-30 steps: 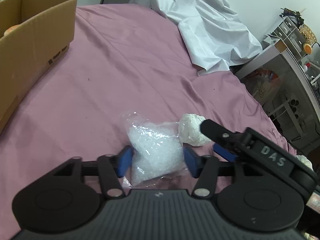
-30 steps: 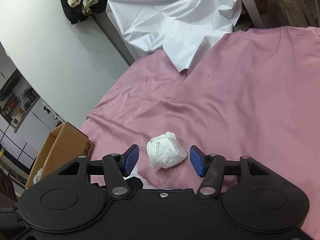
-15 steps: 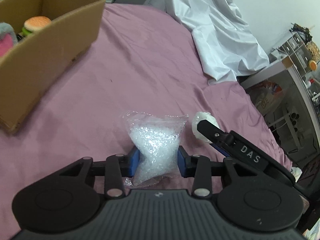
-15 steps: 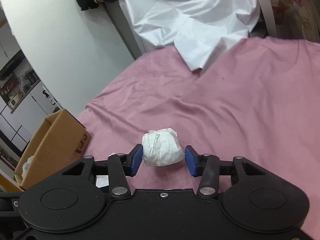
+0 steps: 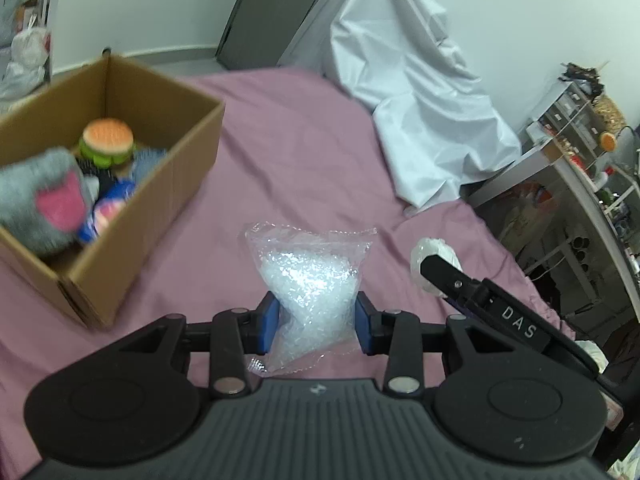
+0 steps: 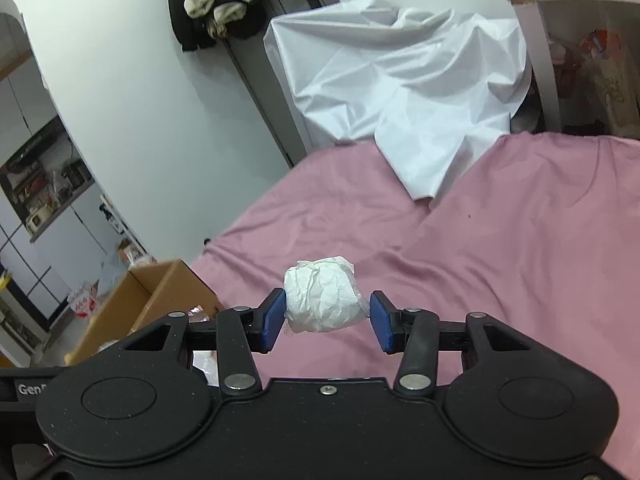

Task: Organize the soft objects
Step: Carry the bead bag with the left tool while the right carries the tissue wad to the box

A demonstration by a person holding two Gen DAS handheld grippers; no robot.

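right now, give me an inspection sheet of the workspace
surface: pink bedsheet, wrinkled
job's things: clear bag of beads; white paper ball; cardboard box holding burger toy and grey plush
clutter: white sheet draped at the far edge
grippers: left tongs shut on the bag; right tongs shut on the ball
cables: nothing seen
surroundings: shelves, hanging dark coat

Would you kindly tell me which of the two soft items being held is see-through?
The bag of clear pellets in the left tongs is; the crumpled paper ball in the right tongs is opaque white.
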